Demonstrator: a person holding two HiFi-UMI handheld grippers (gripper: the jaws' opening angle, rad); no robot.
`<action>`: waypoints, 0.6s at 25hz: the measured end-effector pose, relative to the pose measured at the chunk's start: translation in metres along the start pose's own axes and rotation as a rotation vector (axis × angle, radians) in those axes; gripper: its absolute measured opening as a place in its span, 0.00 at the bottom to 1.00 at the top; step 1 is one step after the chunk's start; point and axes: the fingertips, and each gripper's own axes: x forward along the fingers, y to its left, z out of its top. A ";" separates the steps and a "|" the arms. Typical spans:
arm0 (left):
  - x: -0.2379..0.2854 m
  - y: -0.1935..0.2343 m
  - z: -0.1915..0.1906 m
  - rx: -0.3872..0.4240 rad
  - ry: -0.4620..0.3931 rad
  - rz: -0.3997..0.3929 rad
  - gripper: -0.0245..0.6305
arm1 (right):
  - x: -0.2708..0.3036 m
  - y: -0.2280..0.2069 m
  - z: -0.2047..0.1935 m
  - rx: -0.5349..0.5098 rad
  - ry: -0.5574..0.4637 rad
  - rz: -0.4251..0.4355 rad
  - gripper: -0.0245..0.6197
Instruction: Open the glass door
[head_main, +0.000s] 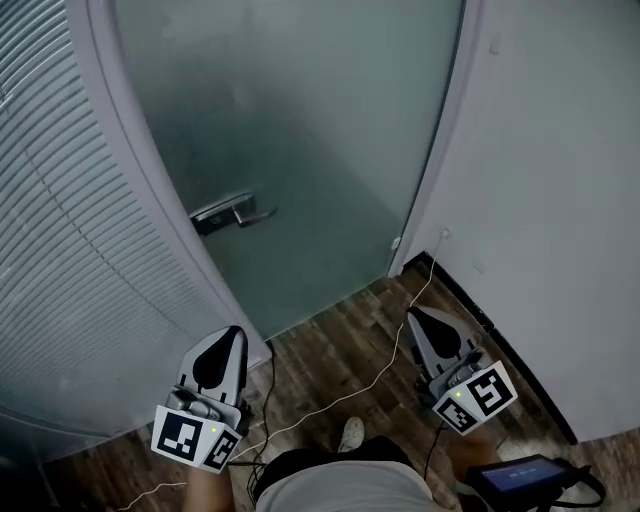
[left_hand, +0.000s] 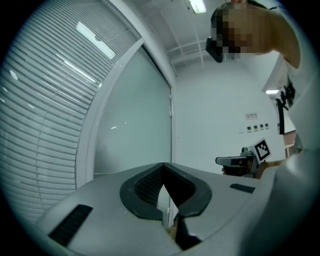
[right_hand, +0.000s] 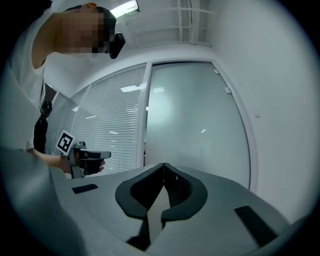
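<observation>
Left claw (head_main: 234, 336), right claw (head_main: 416, 316) closed; frosted glass door (head_main: 300, 150).

No readable text, labels or numbers anywhere

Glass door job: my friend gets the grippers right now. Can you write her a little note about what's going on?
Left gripper: shut, holding nothing.
Right gripper: shut, holding nothing.
Glass door: looks closed. Its handle sits near the door's left edge in the head view, ahead of both grippers and untouched.
Done: nothing yet.
Left: reach the handle, work it, then open the door.
</observation>
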 end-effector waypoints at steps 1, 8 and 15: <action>0.007 -0.001 0.002 -0.003 -0.001 0.022 0.04 | 0.005 -0.011 0.002 0.001 0.000 0.021 0.04; 0.035 0.008 -0.004 -0.024 0.038 0.121 0.04 | 0.047 -0.043 -0.013 0.044 0.006 0.129 0.04; 0.052 0.029 0.000 -0.009 0.020 0.144 0.04 | 0.085 -0.044 -0.023 0.057 0.014 0.192 0.04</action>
